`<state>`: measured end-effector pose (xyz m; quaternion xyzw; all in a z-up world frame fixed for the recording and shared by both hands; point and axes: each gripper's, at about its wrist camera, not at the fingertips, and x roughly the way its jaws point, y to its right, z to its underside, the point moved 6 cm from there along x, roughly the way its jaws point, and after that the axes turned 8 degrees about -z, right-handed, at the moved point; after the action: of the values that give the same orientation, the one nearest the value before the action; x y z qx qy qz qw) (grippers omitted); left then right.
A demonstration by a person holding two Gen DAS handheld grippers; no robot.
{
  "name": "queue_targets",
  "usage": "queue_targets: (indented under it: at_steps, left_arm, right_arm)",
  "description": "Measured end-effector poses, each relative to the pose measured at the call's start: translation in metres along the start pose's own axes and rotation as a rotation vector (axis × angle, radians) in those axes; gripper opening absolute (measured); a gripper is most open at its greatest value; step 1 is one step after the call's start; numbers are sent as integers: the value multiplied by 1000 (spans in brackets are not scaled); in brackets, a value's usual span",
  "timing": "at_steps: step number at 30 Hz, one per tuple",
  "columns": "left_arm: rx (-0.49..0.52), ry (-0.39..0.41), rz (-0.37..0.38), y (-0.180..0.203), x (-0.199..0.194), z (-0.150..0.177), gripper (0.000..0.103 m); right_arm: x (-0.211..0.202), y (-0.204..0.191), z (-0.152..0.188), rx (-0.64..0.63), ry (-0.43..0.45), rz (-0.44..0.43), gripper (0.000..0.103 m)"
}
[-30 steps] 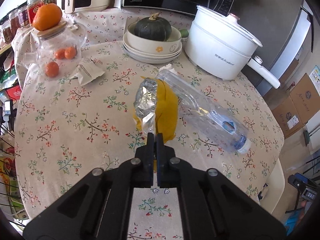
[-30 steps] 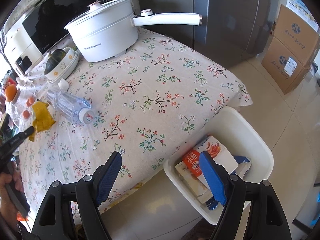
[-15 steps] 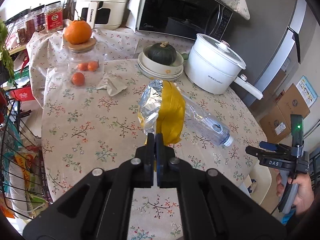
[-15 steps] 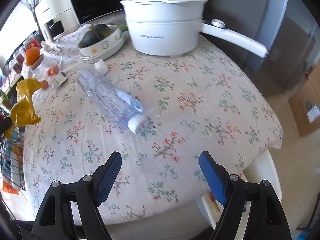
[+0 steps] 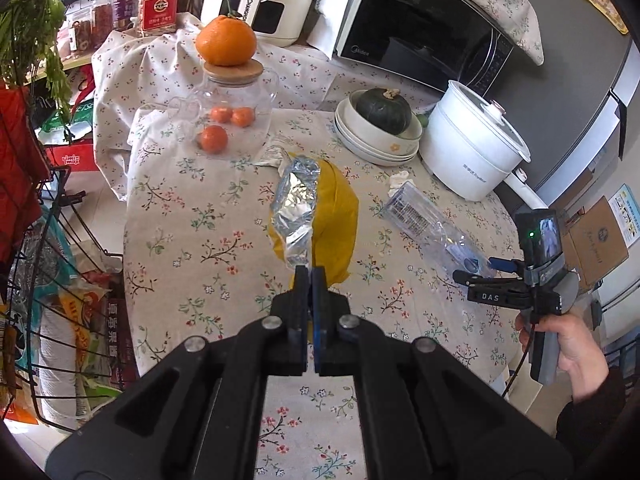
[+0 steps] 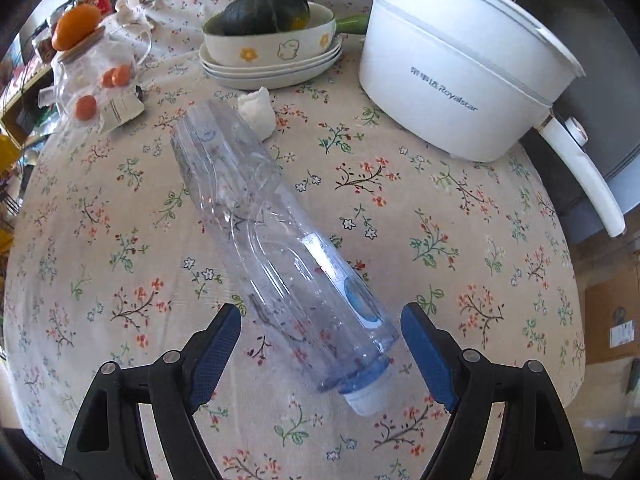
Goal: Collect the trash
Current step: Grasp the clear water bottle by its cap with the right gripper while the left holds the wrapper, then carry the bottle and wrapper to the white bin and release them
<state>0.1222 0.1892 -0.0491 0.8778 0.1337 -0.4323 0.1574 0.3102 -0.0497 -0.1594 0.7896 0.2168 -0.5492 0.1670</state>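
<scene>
My left gripper is shut on the lower edge of a yellow snack bag with a silver foil inside, which hangs above the flowered tablecloth. A clear empty plastic bottle lies on its side on the cloth, its white cap toward me. My right gripper stands open over the bottle's cap end, a blue pad on either side and neither touching it. The left wrist view shows the bottle too, and the right gripper held by a hand at the right. A crumpled white tissue lies by the bottle's base.
A white electric pot with a long handle stands behind on the right. Stacked plates with a green squash sit behind the bottle. A glass jar with small oranges and a small white packet are at the left. A wire rack stands beside the table.
My right gripper swung from the white bin beside the table to over the bottle and came down close to it. My left gripper rose and drew back with the bag.
</scene>
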Motion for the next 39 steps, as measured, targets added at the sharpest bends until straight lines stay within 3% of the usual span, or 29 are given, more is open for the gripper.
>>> queue_targets:
  at_steps: [4, 10, 17, 27, 39]
  left_arm:
    - [-8, -6, 6, -2, 1, 0, 2]
    - [-14, -39, 39, 4, 6, 5, 2]
    - [20, -62, 83, 26, 9, 15, 2]
    - [135, -70, 117, 76, 3, 34, 2]
    - [248, -64, 159, 151, 5, 57, 2]
  right_arm:
    - [12, 1, 5, -28, -21, 42, 83]
    - [-1, -3, 39, -63, -5, 13, 70]
    - [-56, 8, 77, -11, 82, -42, 67]
    - [-143, 50, 119, 132, 228, -13, 67]
    - [-191, 107, 174, 302, 339, 27, 66]
